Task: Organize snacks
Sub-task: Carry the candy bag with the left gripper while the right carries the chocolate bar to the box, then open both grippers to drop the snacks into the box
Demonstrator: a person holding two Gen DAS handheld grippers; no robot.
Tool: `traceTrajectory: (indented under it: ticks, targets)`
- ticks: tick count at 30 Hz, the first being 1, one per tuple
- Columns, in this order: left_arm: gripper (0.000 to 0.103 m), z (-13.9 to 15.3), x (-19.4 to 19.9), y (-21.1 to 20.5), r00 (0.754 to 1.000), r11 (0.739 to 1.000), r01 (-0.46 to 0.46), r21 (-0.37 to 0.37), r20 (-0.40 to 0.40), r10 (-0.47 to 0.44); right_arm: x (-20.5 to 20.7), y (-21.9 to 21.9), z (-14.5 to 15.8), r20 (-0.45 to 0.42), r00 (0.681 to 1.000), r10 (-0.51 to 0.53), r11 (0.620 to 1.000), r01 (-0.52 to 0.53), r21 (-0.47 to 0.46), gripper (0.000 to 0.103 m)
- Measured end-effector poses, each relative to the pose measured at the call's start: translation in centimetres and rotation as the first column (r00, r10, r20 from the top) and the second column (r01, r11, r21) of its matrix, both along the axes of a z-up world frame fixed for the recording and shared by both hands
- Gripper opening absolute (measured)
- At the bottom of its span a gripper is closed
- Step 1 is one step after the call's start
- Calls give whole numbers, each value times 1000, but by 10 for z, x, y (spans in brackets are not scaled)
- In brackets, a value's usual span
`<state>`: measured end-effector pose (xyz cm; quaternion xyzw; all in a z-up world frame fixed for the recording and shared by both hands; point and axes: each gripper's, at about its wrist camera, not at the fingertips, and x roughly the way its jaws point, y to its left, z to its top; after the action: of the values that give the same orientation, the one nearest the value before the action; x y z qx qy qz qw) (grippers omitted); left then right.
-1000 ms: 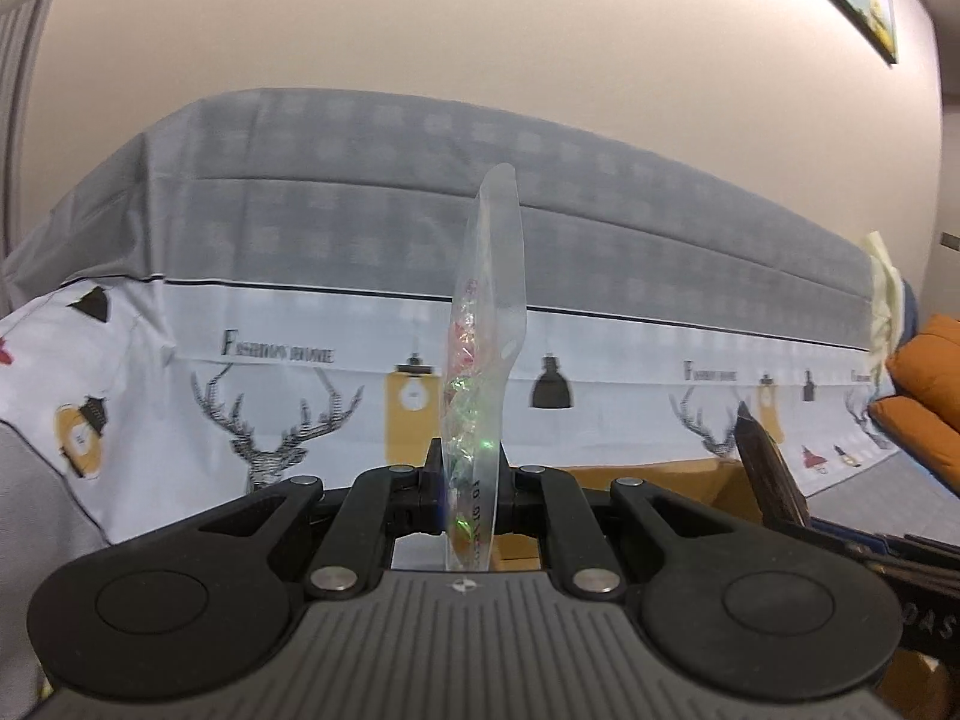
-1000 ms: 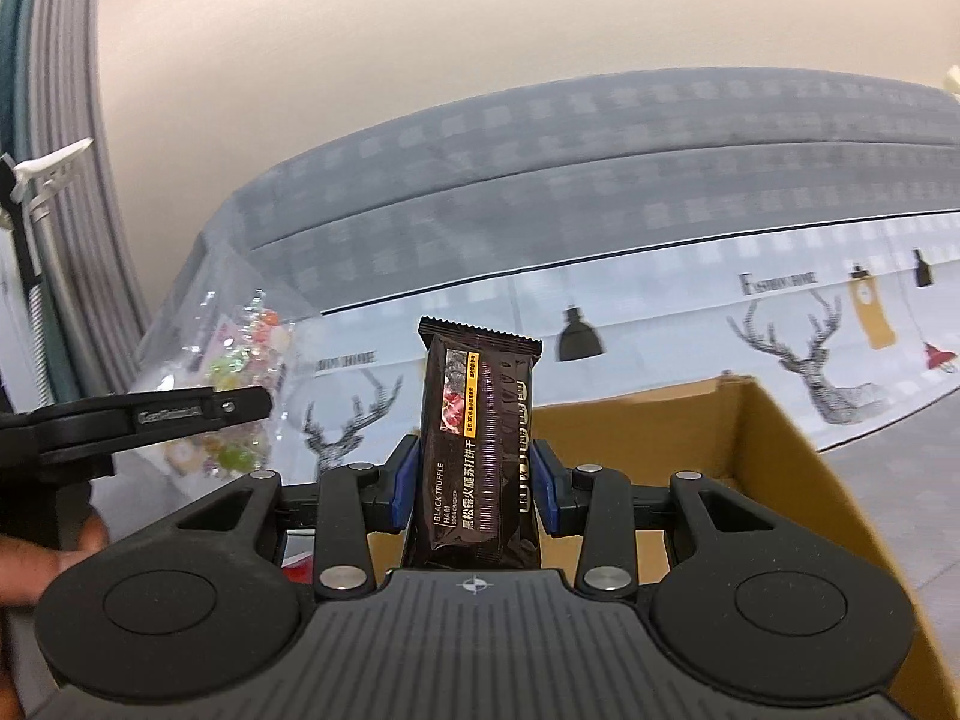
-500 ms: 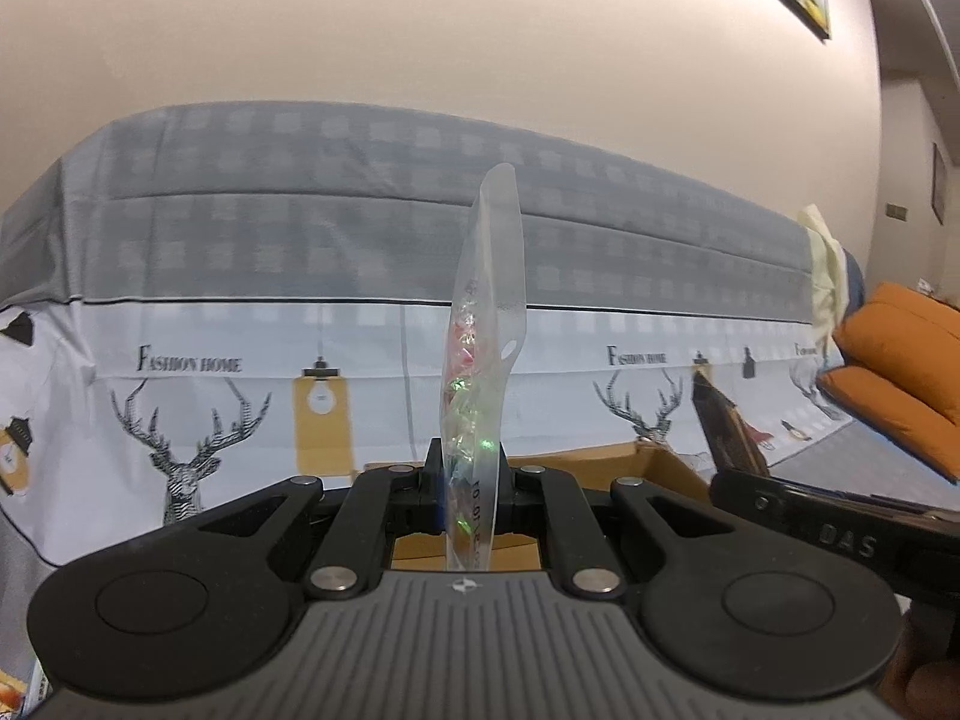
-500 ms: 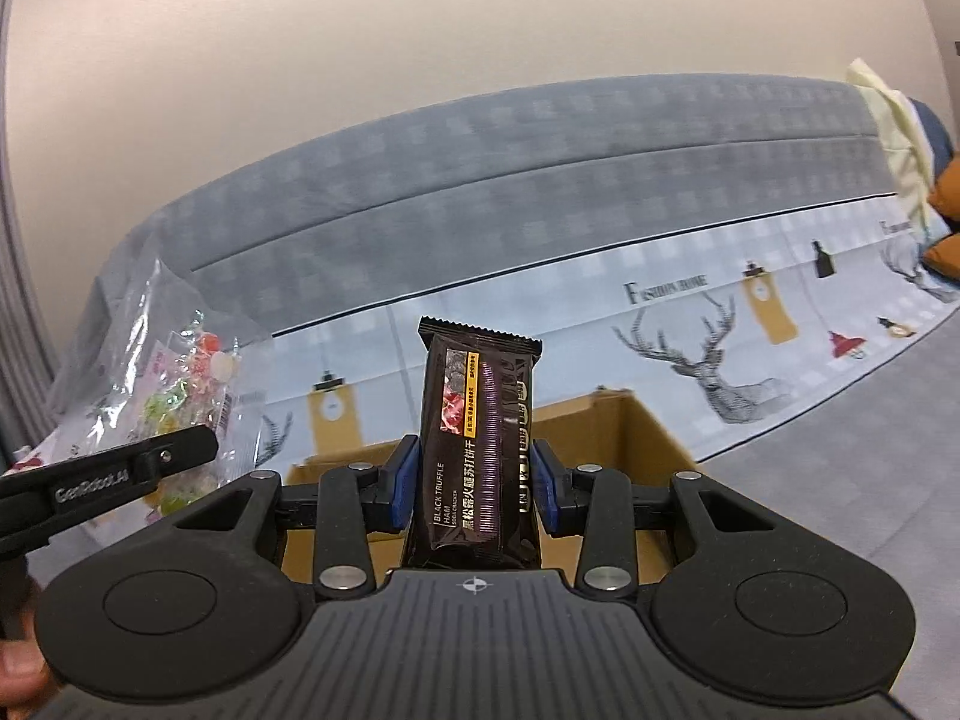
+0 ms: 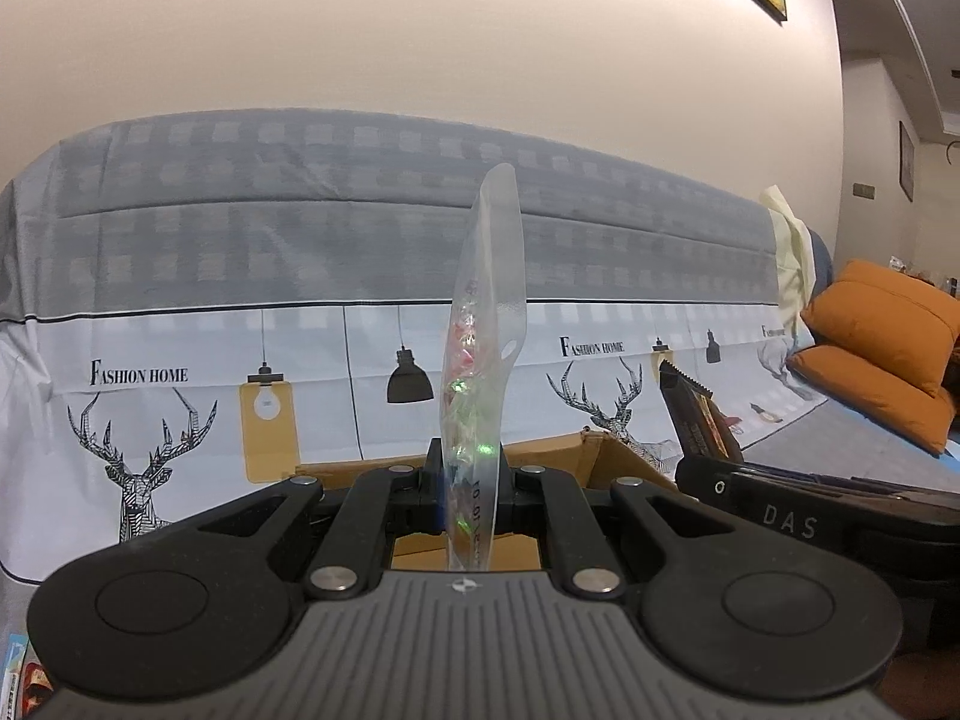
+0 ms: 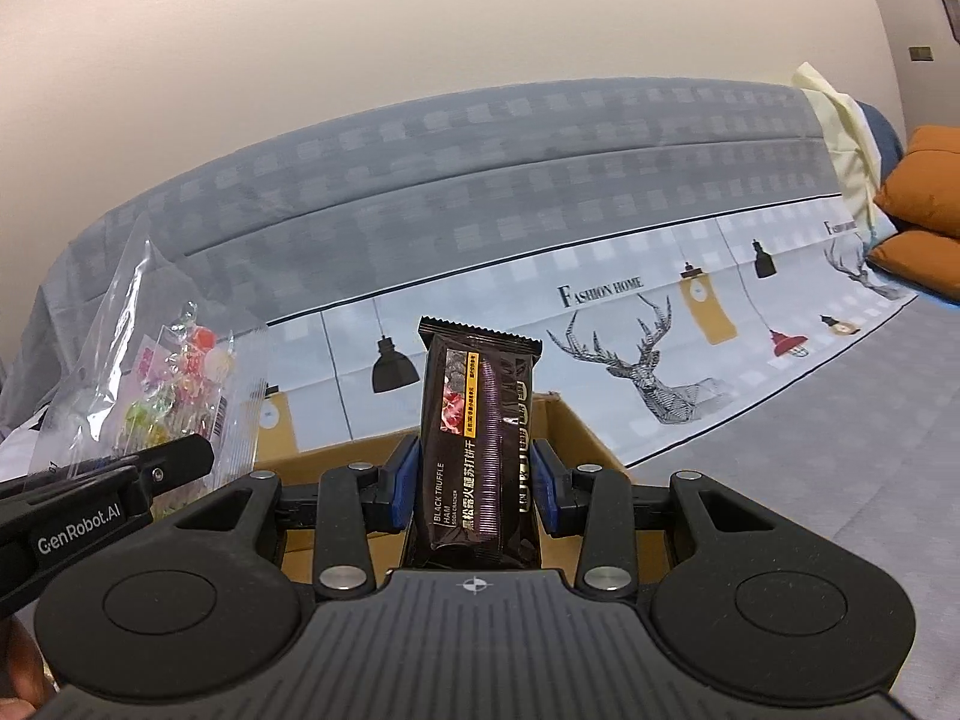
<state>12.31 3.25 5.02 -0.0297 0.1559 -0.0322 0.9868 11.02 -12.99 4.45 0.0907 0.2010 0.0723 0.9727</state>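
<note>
1. Left gripper [image 5: 471, 483]: fingers clamp the candy bag [image 5: 480, 360], upright.
2. Right gripper [image 6: 474, 483]: fingers clamp the cracker pack [image 6: 477, 450].
3. Box [image 6: 579, 426] just beyond both; neither snack deposited yet.
4. Sofa [image 5: 360, 228] behind.

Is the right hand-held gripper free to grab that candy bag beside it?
Probably not. The right hand-held gripper is already shut on a dark cracker pack, so nothing else fits between its jaws. The candy bag is itself clamped in the left hand-held gripper.
</note>
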Motion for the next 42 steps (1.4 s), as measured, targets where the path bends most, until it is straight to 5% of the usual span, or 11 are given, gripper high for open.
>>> traceTrajectory:
  ticks: [30, 31, 32, 34, 35, 42]
  targets:
    - [13, -1, 7, -1, 999, 998, 47, -36, -4, -48, -3, 0, 0, 34, 998, -45, 999, 46, -24, 41]
    - [26, -1, 9, -1, 997, 996, 72, -53, -12, -72, -3, 2, 0, 32, 998, -50, 998, 51, -36, 42]
    - [53, -2, 10, -1, 996, 994, 89, -64, -25, -90, -2, 3, -1, 29, 998, -57, 997, 58, -44, 46]
    - [74, -2, 8, 0, 999, 998, 38, -44, -7, -38, -2, 3, -1, 24, 996, -83, 995, 84, -46, 75]
    - [74, -1, 8, 2, 1000, 999, 27, -42, -4, -27, -2, 2, -1, 25, 994, -106, 993, 108, -48, 81]
    - [67, 2, 5, 14, 1000, 998, -13, -56, 13, 14, 0, 5, 2, 30, 993, -116, 993, 117, -34, 81]
